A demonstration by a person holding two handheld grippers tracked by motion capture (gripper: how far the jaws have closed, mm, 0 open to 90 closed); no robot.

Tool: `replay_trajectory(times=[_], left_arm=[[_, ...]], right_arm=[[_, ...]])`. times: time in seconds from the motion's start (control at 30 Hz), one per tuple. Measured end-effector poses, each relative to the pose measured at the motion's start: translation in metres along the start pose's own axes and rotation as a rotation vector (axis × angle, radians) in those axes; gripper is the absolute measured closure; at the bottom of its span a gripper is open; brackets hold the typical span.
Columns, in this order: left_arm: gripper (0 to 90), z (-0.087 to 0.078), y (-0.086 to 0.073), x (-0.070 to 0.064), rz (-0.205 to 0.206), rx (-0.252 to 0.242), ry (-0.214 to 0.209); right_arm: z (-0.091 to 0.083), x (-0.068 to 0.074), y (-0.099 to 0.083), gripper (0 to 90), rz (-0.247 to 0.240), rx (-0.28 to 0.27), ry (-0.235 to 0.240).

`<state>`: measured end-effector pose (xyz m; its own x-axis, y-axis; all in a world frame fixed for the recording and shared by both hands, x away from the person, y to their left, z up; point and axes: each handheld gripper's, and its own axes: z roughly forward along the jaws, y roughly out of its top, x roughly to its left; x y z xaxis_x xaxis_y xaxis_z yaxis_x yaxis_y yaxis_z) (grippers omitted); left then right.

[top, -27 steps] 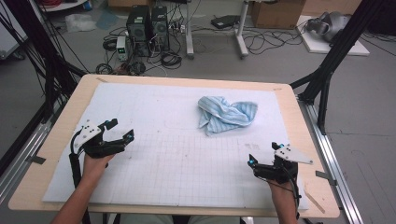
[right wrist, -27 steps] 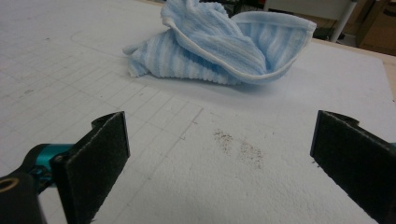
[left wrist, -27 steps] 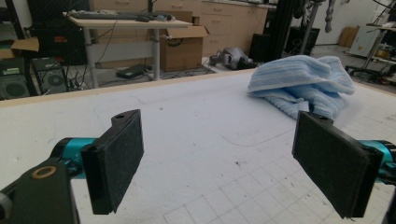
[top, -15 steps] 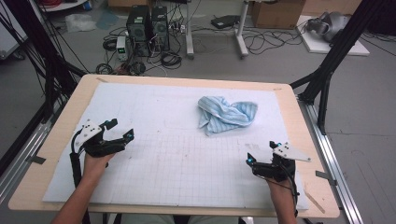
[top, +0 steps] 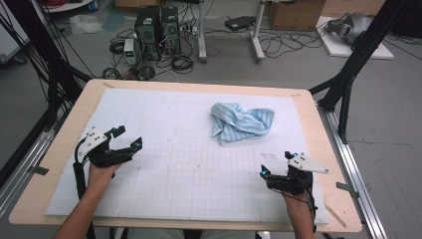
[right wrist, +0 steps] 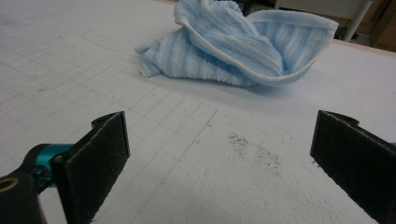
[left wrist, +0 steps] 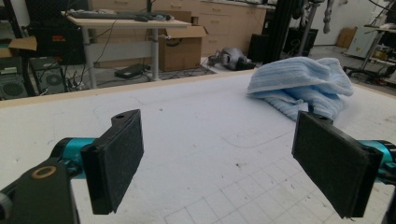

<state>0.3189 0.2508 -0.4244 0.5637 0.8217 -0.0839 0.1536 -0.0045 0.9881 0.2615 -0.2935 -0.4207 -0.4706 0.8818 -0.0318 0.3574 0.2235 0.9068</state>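
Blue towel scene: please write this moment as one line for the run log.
blue towel: crumpled on white mat, untouched | left gripper: open, apart from towel | right gripper: open, near towel, no contact

A towel (top: 241,122) is lying crumpled on the white mat (top: 169,124), in its far right part, well apart from both grippers. It is light blue with white stripes and a ribbed, terry-like surface, edged with a pale hem. It is bunched into a loose heap, folds overlapping, one hemmed edge curling up and over the pile (right wrist: 243,44). Its lower layers are resting flat on the mat (left wrist: 299,84).
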Motion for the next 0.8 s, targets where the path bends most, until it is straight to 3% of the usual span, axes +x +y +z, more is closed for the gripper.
replay_trajectory(times=[0.27,0.5,0.6,0.8], left_arm=[[17.1,-0.003,0.001,0.003,-0.016,-0.004,0.021],[17.1,-0.003,0.0,0.006,-0.024,0.006,0.043],[17.3,-0.002,0.002,0.001,-0.01,0.0,0.03],[17.3,-0.004,0.0,-0.004,-0.007,0.002,0.011]], right_arm=[[0.001,-0.007,0.0,3.6,0.018,-0.022,-0.028],[0.0,-0.013,-0.003,3.6,0.009,-0.007,-0.042],[-0.001,-0.018,-0.003,3.6,0.056,-0.023,-0.046],[-0.001,-0.013,-0.001,3.6,0.042,-0.019,-0.053]])
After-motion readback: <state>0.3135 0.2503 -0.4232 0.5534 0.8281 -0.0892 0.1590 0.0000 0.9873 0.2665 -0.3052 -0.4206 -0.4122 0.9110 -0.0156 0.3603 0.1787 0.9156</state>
